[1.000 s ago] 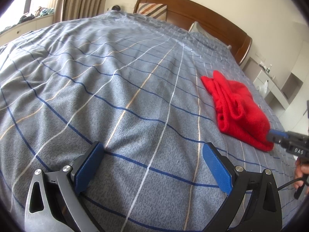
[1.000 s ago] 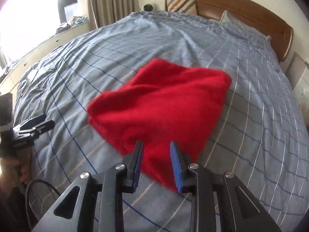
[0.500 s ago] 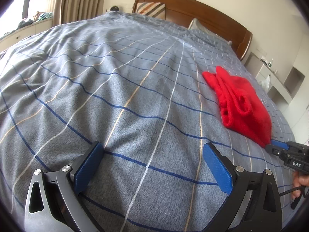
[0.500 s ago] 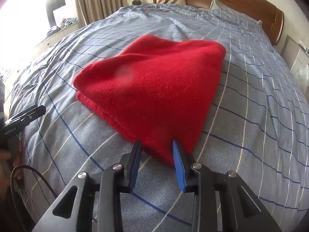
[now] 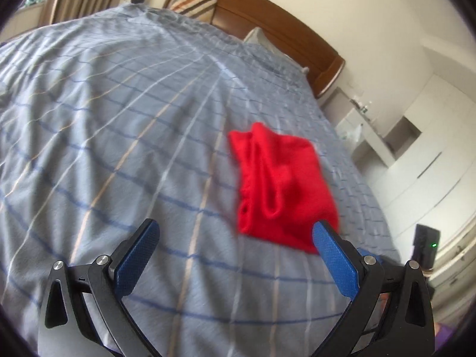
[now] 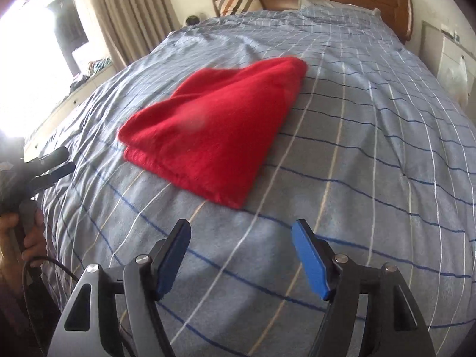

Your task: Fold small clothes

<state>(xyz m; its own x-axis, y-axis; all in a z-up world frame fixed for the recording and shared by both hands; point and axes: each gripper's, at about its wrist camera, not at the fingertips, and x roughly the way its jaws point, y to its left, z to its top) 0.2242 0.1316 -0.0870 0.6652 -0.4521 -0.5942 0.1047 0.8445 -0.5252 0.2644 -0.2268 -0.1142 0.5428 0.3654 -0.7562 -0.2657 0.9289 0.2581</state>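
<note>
right gripper (image 6: 241, 255) – jaws just spread, nothing between, backed off cloth | left gripper (image 5: 235, 255) – agape, empty | red garment (image 6: 220, 131) – lies folded on bedspread (image 6: 372, 178), released; fold looks finished

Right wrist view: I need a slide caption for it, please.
Folded red cloth lies on the checked bedspread, clear of the open right gripper.
</note>
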